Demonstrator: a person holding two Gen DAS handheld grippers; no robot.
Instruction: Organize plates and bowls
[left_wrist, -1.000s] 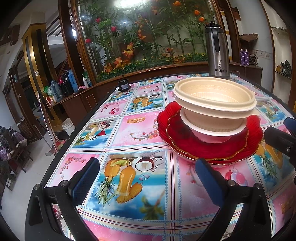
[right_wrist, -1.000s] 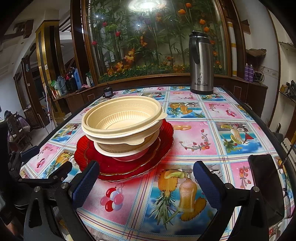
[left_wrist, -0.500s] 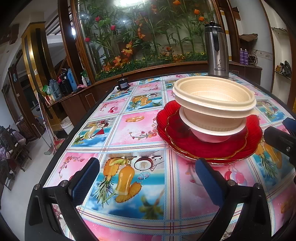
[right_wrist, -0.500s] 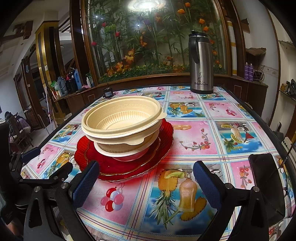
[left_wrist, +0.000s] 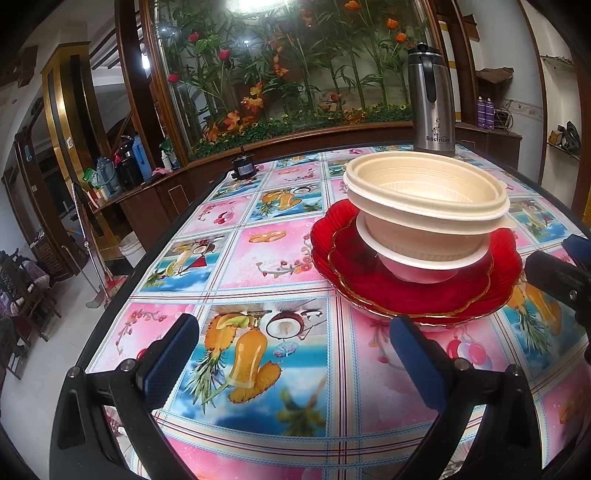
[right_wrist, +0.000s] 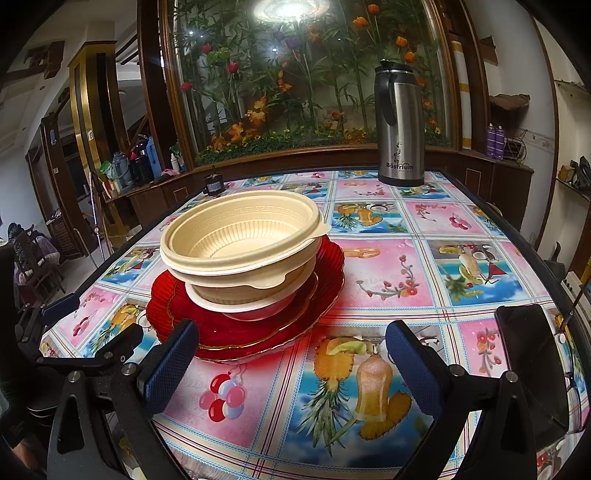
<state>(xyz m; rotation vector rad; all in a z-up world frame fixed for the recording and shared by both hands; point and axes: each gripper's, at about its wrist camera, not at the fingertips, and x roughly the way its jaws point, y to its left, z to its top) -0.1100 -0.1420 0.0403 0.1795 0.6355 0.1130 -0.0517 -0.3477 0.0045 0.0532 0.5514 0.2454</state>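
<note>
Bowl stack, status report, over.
Left tongs open, empty. Right tongs open, empty. Bowls nested on red plates, untouched. Flask far behind, path open.

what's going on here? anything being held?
Nothing is held. Both handheld grippers are open and hover low over the patterned table: the left gripper to one side of the stack, the right gripper to the other. The dishes are already stacked: cream bowls nested in a white bowl, which sits on red plates. A steel thermos stands at the far edge, and a dark phone lies by the right gripper.
</note>
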